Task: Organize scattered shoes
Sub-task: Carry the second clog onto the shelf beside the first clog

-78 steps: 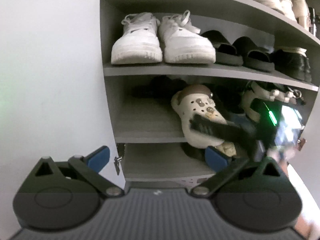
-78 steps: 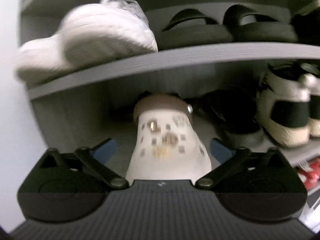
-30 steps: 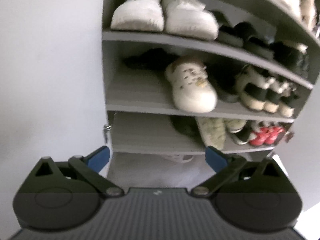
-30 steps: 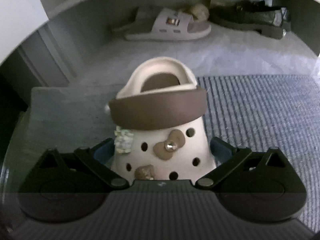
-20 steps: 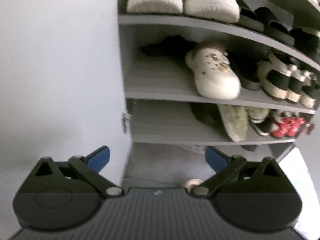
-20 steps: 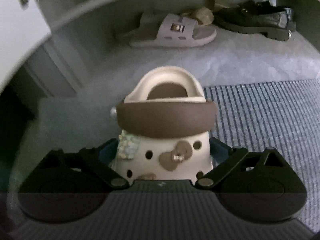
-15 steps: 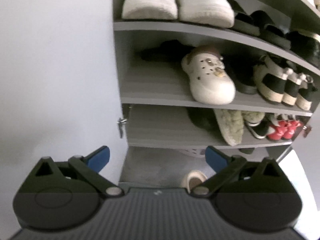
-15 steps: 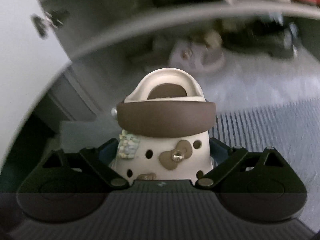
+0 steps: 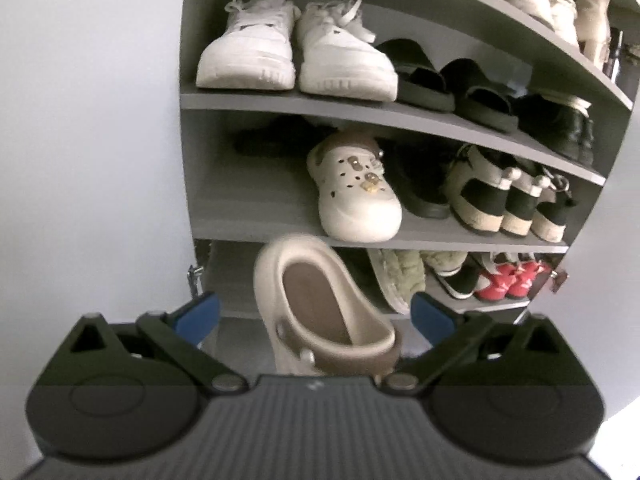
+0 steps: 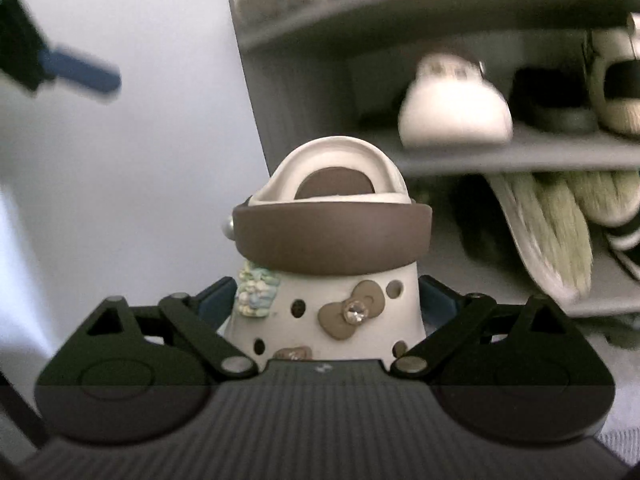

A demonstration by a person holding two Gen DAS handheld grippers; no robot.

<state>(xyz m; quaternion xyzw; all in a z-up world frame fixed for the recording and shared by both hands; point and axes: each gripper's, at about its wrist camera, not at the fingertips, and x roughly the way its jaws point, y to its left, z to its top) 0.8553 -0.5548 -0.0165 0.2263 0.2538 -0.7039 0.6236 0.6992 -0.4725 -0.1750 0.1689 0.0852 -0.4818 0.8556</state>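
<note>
**Ana:** Grey shoe shelving (image 9: 288, 101) against a pale wall fills both views. One cream clog (image 9: 354, 188) already sits on the middle shelf, toe outward, next to a dark slip-on (image 9: 420, 188) and the black-and-cream sneakers (image 9: 504, 196).

**Ben:** And its mate?

**Ana:** In the right gripper (image 10: 326, 312). The fingers are closed against the sides of the charm-covered clog (image 10: 332, 264), pinching the toe end; the heel points towards the shelves and the brown strap lies folded forward over the top. It is in the air, in front of the gap between the lower and middle shelves.

**Ben:** The left gripper (image 9: 316, 316)?

**Ana:** Spread wide, holding nothing. The carried clog passes in front of it in the left wrist view, but the blue pads (image 9: 196, 314) stand well clear on both sides.

**Ben:** What could go wrong?

**Ana:** I think the free space is left of the shelved clog. Going in too low, the heel could catch the shelf's front edge. Drifting right, it could knock the placed clog into the dark slip-on. The hold is only at the toe, and I would expect the foam to give, so a bump might twist the shoe or pull it free.

**Ben:** Anything below?

**Ana:** Fuzzy green slippers (image 10: 560, 220) and red shoes (image 9: 508, 280); a dropped clog might land among them.
</note>
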